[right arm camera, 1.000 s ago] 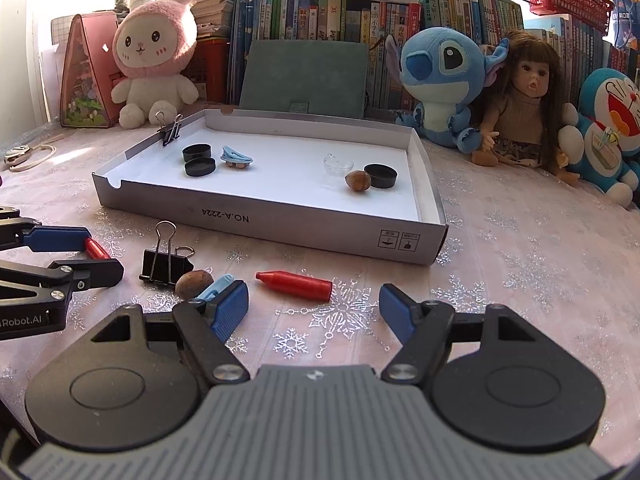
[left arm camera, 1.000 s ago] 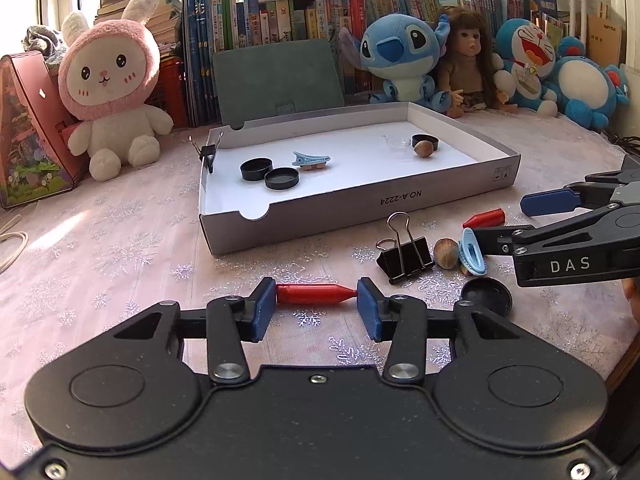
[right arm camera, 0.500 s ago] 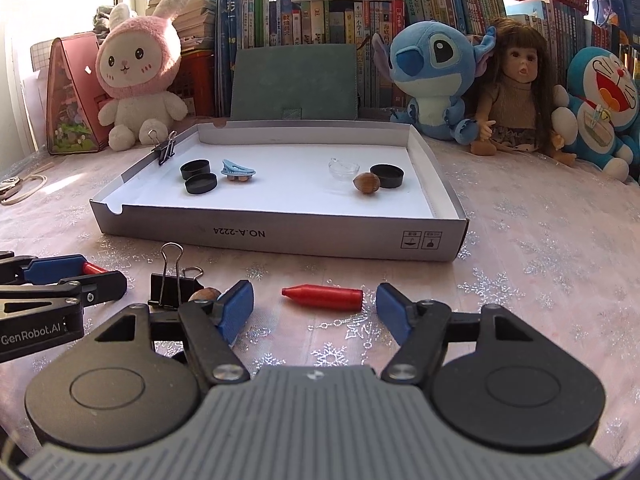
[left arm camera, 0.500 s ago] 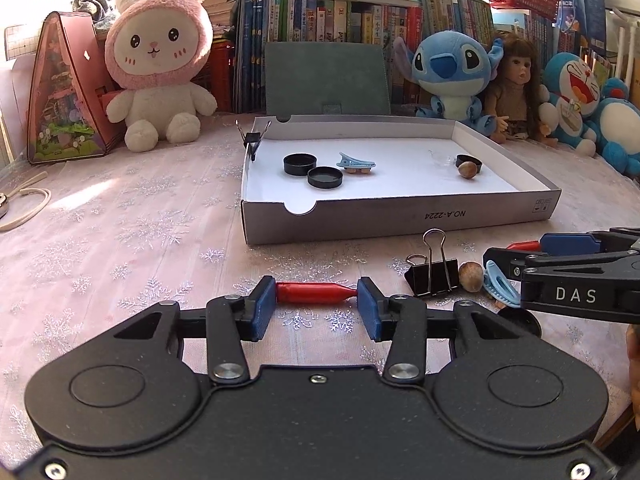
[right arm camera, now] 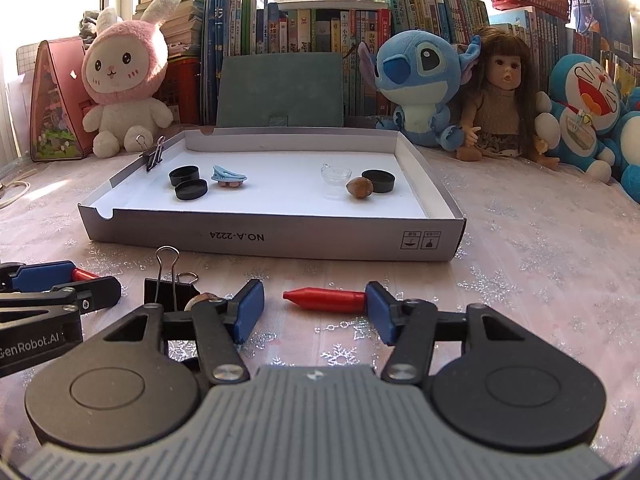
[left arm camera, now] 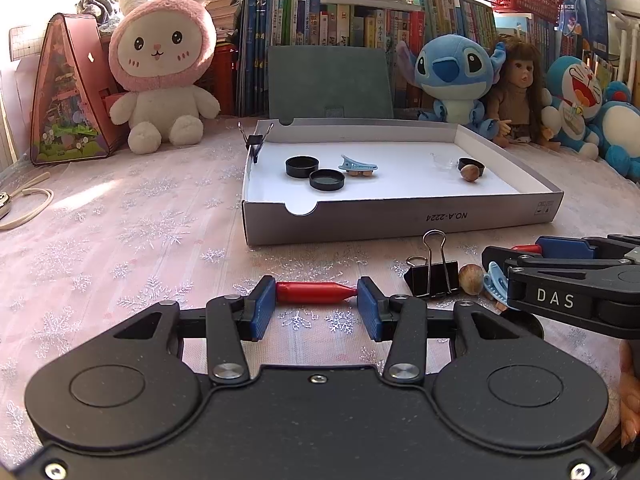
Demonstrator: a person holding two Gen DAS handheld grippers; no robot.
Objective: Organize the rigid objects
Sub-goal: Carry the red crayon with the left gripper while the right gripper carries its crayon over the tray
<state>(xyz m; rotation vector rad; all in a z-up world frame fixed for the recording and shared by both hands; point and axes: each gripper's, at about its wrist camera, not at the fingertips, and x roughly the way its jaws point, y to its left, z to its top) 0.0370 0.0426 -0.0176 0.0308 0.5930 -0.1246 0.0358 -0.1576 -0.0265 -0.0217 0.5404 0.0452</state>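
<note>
My left gripper (left arm camera: 317,305) is shut on a red crayon-shaped piece (left arm camera: 316,293), one pad on each end, low over the tablecloth. In the right wrist view it (right arm camera: 94,281) shows at the left with that red piece (right arm camera: 85,274). My right gripper (right arm camera: 312,308) is closing around a second red piece (right arm camera: 326,300) lying on the cloth. Its right pad meets the blunt end, while the left pad stands clear of the tip. The grey box (right arm camera: 320,240) lies beyond, holding black caps, a blue clip, a nut and a clear dish.
On the cloth between the grippers sit a black binder clip (left arm camera: 432,276), a nut (left arm camera: 471,278), a blue hair clip (left arm camera: 493,280) and a black cap (left arm camera: 520,322). Plush toys, a doll and books line the back. A second binder clip (right arm camera: 151,156) grips the box's left wall.
The right gripper's jaws have narrowed around the red piece on the cloth. Both views have rolled closer to level. The left gripper kept its hold on its red piece.
</note>
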